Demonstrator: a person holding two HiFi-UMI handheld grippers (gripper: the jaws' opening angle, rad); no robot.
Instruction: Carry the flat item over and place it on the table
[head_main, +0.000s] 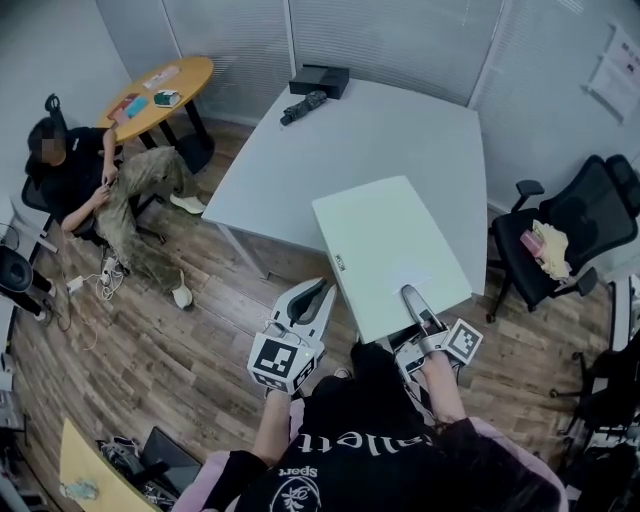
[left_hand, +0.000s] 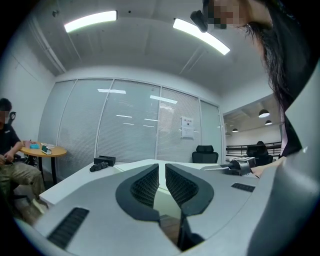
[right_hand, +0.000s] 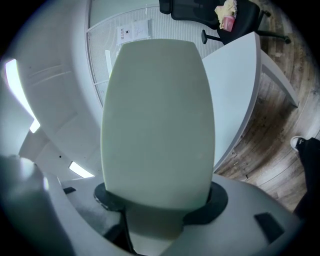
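The flat item is a pale green board (head_main: 390, 250). It is held level, and its far part is over the near edge of the white table (head_main: 380, 140). My right gripper (head_main: 410, 295) is shut on the board's near edge, one jaw above and one below. In the right gripper view the board (right_hand: 157, 120) fills the middle, with the table (right_hand: 235, 90) beyond it. My left gripper (head_main: 318, 290) is beside the board's left edge. Its jaws stand close together with nothing between them, as the left gripper view shows (left_hand: 161, 172).
A black box (head_main: 322, 78) and a folded umbrella (head_main: 303, 106) lie at the table's far end. At the left a person (head_main: 90, 190) sits by a round wooden table (head_main: 160, 92). A black office chair (head_main: 560, 240) with things on it stands to the right.
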